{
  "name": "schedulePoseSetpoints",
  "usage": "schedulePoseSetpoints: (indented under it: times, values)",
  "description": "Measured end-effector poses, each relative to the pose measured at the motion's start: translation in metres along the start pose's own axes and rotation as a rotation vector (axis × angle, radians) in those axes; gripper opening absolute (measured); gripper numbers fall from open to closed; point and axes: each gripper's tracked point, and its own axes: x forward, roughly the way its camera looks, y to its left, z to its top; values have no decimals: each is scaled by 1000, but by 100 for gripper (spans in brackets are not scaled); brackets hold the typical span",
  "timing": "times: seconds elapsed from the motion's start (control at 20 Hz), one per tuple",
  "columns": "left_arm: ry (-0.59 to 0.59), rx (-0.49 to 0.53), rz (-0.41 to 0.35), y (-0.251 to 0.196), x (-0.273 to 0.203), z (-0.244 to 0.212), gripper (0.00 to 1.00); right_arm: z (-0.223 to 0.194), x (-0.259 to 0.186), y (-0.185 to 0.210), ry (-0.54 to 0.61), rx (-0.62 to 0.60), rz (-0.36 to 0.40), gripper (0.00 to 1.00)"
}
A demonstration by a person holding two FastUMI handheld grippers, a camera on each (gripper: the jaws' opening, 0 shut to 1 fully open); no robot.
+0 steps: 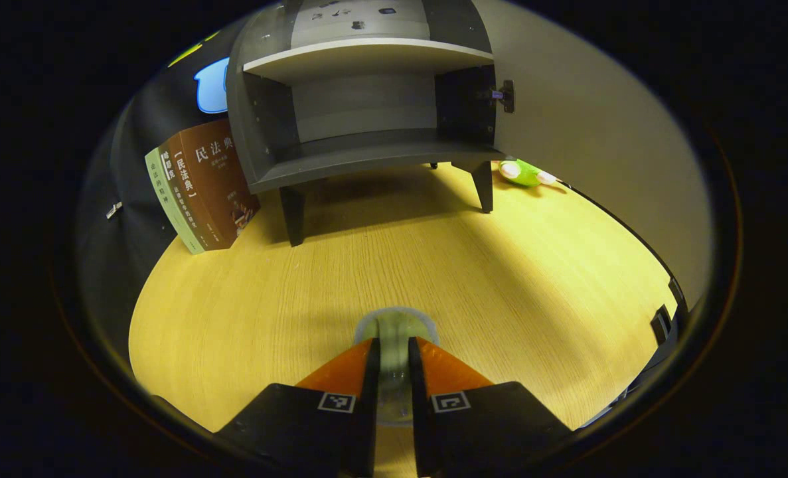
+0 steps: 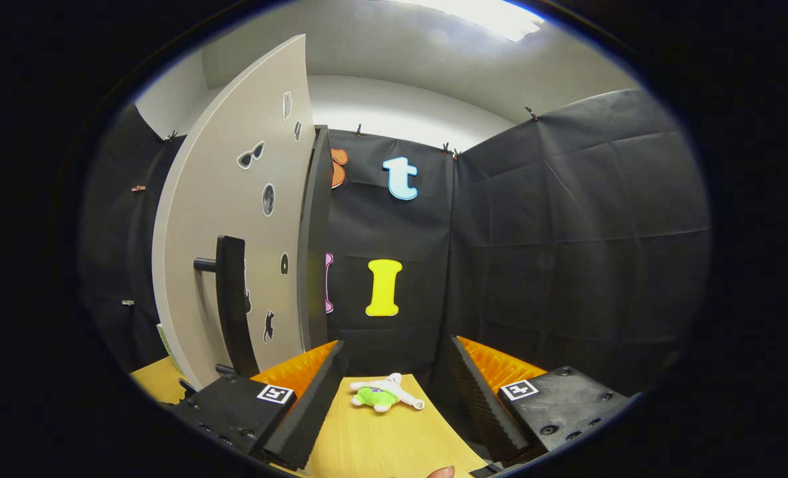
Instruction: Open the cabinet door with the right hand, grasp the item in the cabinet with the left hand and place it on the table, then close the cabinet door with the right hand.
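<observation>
In the left gripper view, the left gripper (image 1: pixel 394 372) has its fingers closed on a clear cup (image 1: pixel 395 328) low over the tabletop (image 1: pixel 500 265), before the open cabinet (image 1: pixel 367 99). In the right gripper view, the right gripper (image 2: pixel 397 372) has its fingers spread and empty beside the cabinet door (image 2: pixel 234 219), its handle (image 2: pixel 231 299) just left.

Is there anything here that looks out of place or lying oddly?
A small green and white toy lies on its side at the far edge of the table, beside the open cabinet. The books lean against the cabinet.
</observation>
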Motion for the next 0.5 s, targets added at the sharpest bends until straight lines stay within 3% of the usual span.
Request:
schedulePoseSetpoints:
  times: [0.05,0.2,0.25,0.5]
  values:
    - [-6,1,-8,-2,-5,1,29,1,0,0,-1,1,-2,97]
    - [-4,13,-30,-8,-9,0,87,2,-1,-1,-3,10,-1,97]
    - [-9,23,-20,-6,-12,3,95,2,-1,-1,-6,7,-1,97]
    - [-54,45,-12,-3,-36,27,97,0,-2,7,12,16,21,97]
